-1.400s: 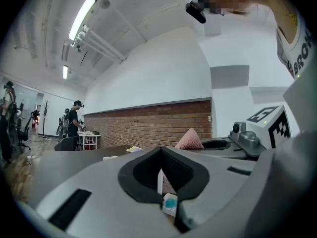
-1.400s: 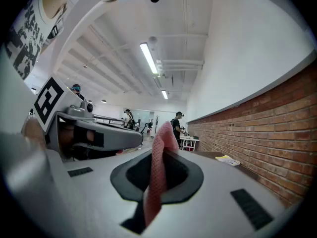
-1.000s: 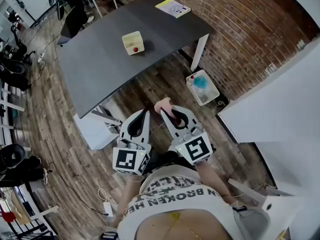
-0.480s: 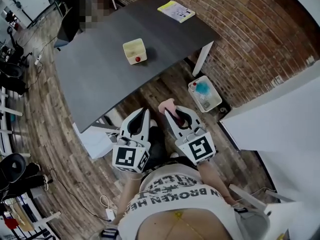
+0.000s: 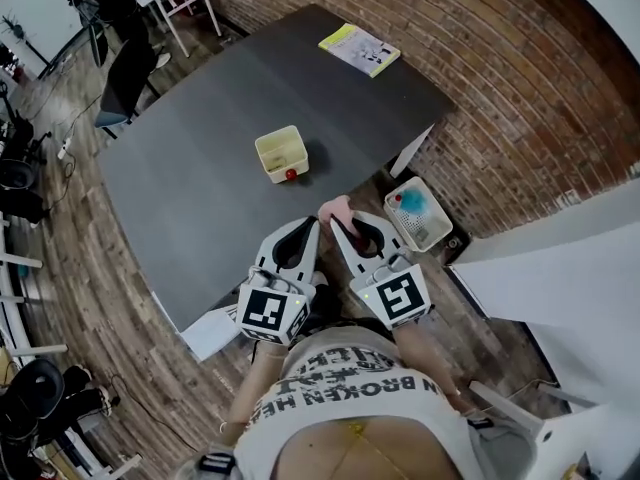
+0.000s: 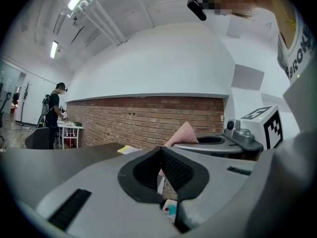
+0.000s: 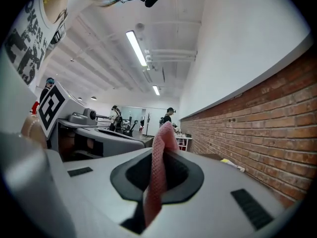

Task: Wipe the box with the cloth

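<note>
The box (image 5: pixel 281 154), pale yellow and open at the top, is seen near the middle of the dark grey table (image 5: pixel 190 198), with a small red spot at the side nearest the table's front edge. A yellow booklet (image 5: pixel 359 50) is laid at the table's far corner; its print is too small to be read. Both grippers are held level at the table's front edge, well apart from the box. The left gripper (image 5: pixel 312 225) is clenched, with nothing caught between its jaws. The pink cloth (image 5: pixel 336 208) is grasped in the right gripper (image 5: pixel 343 230), and a fold of it stands out past the jaw tips, over the table's edge. A black-and-white square marker is borne on each gripper's cube. The word "BROKEN" can be read on the person's white shirt (image 5: pixel 350 393). A white basket (image 5: pixel 432 230) with something blue in it is set on the floor beside the table.
</note>
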Available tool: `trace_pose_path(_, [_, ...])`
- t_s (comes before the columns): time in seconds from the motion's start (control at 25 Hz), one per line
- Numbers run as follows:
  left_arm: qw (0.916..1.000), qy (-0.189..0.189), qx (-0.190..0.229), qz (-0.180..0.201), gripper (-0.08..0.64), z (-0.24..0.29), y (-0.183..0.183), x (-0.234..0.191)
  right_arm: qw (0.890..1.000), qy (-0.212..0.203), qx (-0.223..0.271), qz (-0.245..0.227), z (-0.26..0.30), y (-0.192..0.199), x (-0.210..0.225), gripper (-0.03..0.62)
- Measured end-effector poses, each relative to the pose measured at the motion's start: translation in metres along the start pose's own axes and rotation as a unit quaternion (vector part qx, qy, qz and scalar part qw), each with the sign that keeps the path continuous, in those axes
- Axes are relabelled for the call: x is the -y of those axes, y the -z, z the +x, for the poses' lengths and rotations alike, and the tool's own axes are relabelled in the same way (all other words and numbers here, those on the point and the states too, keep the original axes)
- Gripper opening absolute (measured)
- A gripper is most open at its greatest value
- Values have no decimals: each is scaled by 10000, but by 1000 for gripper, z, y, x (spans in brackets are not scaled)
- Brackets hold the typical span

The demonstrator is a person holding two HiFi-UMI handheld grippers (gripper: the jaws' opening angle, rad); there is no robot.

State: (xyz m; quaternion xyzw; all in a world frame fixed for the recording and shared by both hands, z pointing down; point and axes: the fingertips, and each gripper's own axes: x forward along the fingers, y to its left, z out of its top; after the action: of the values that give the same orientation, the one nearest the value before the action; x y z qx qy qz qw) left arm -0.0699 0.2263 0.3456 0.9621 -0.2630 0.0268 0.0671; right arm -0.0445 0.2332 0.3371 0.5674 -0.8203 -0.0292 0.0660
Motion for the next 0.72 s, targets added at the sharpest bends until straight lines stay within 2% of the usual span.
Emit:
trace_pose_path(0.24, [9999, -74, -34, -82, 7, 11, 4, -47, 9997, -166, -195, -9, 54, 10, 2, 17])
trace_pose_path(0.48, [9995, -239, -154, -128, 6, 22, 8, -74, 9990, -321, -303, -85, 85, 16, 12, 17])
trace_pose_path(0.72, [9969, -736, -220, -193, 8, 44, 12, -103, 9974, -669, -269, -87, 117, 27, 44, 17])
